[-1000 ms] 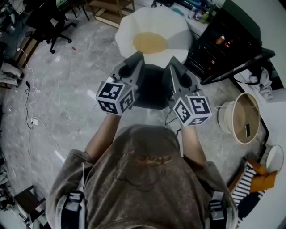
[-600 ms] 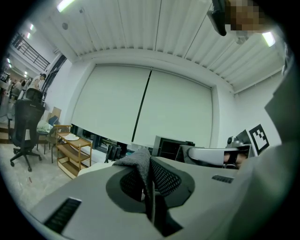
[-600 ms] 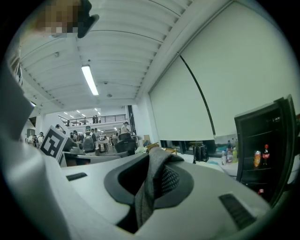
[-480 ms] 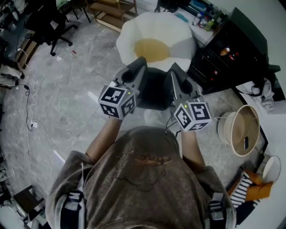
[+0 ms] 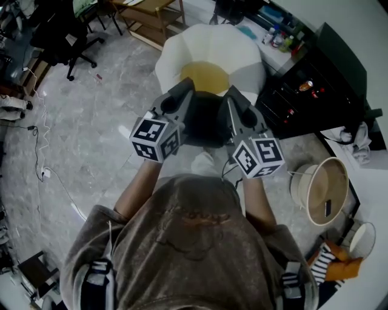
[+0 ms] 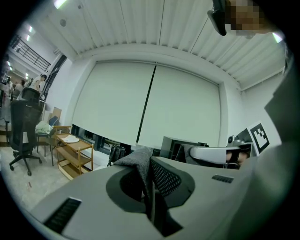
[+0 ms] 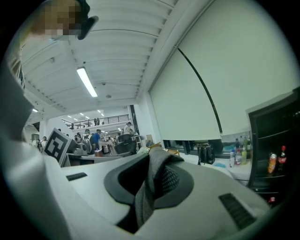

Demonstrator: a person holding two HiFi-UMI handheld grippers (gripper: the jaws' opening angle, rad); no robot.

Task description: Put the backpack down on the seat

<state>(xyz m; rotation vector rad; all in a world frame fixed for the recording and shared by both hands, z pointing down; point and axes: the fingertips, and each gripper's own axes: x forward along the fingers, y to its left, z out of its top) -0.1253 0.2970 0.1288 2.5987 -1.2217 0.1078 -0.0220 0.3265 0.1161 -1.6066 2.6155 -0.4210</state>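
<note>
A black backpack [image 5: 206, 121] hangs between my two grippers, just in front of a white petal-shaped seat [image 5: 209, 39] with a yellow cushion [image 5: 206, 75]. The backpack's top overlaps the cushion's near edge in the head view. My left gripper [image 5: 183, 91] is shut on a grey fabric strap [image 6: 139, 161] of the backpack. The right gripper [image 5: 233, 95] is shut on another grey strap [image 7: 157, 164]. Both point away from me and upward. The backpack's lower part is hidden behind my arms and the marker cubes.
A black cabinet [image 5: 303, 85] with bottles stands right of the seat. A round pale basket [image 5: 321, 191] sits on the floor at the right. A wooden shelf [image 5: 151, 15] and a black office chair [image 5: 60, 30] are at the far left, with cables [image 5: 36, 121] along the floor.
Both grippers and the backpack have moved forward toward the seat; the backpack's top now reaches the yellow cushion's near edge. Both grips are unchanged.
</note>
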